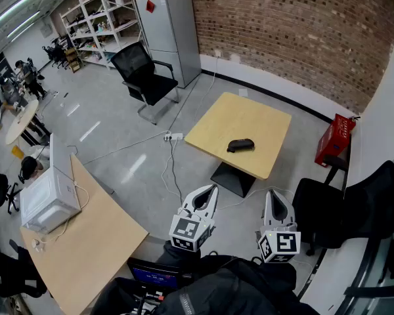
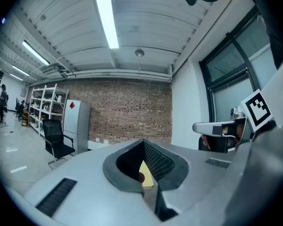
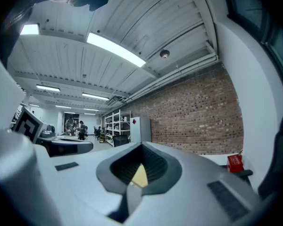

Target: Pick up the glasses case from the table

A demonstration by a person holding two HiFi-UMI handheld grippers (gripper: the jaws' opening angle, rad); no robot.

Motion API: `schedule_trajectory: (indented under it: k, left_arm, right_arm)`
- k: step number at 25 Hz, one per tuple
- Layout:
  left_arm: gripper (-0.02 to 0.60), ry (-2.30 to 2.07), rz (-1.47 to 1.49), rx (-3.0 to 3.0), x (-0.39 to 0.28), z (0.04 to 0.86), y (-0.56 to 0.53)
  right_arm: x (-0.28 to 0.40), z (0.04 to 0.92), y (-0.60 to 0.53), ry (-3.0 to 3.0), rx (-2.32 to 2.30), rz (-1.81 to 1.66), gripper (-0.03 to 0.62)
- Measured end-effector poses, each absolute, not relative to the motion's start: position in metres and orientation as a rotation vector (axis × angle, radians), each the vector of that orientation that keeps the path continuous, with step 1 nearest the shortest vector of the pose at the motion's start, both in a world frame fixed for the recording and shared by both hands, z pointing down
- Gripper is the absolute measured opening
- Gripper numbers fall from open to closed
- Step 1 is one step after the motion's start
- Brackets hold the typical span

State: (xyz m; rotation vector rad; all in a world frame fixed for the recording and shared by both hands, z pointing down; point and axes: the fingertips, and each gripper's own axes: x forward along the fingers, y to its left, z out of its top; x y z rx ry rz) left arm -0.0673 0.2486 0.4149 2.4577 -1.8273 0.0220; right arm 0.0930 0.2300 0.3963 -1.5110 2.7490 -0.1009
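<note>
Closest in, dark jacket sleeves (image 1: 230, 287). Beyond, square wooden table (image 1: 249, 120), well apart from left gripper (image 1: 212, 189) and right gripper (image 1: 274, 194), both clamped together on nothing. Glasses case (image 1: 240, 145) lying mid-table, untouched. Likely slip: arriving with jaws unopened, shoving case away

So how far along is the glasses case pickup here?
Nothing is done yet: the glasses case lies untouched on the yellow table. Nothing is in hand: the left gripper and right gripper are shut, empty and well short of the table. Remaining: approach, open the fingers, grasp, lift.
</note>
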Motion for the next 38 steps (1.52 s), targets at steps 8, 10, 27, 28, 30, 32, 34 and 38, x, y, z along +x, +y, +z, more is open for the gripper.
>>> schedule_trajectory:
  k: [8, 10, 27, 28, 30, 32, 34, 38]
  left_arm:
    - [0.0, -1.818, 0.042, 2.439, -0.076, 0.424, 0.246]
    - [0.0, -1.815, 0.05, 2.44, -0.077, 0.425, 0.246]
    - [0.0, -1.703, 0.099, 2.46, -0.084, 0.454, 0.24]
    - [0.0, -1.692, 0.1, 2.463, -0.083, 0.455, 0.24]
    - [0.0, -1.675, 0.101, 2.473, -0.084, 0.458, 0.239]
    - [0.0, -1.67, 0.108, 2.477, -0.085, 0.46, 0.239]
    - [0.0, -1.67, 0.115, 2.476, -0.087, 0.462, 0.239]
    - [0.0, -1.642, 0.109, 2.473, -0.089, 0.467, 0.241]
  right_arm:
    - [0.083, 0.402, 0.228, 2.763, -1.509, -0.097, 0.003]
    - [0.08, 0.405, 0.228, 2.77, -1.511, -0.102, 0.003]
    - [0.066, 0.43, 0.228, 2.76, -1.579, -0.197, 0.003]
    - [0.064, 0.432, 0.228, 2.763, -1.581, -0.199, 0.003]
    - [0.061, 0.433, 0.228, 2.77, -1.58, -0.202, 0.003]
    - [0.058, 0.435, 0.228, 2.775, -1.579, -0.206, 0.003]
    - [0.054, 0.436, 0.228, 2.778, -1.577, -0.21, 0.003]
    - [0.047, 0.438, 0.23, 2.794, -1.563, -0.21, 0.003]
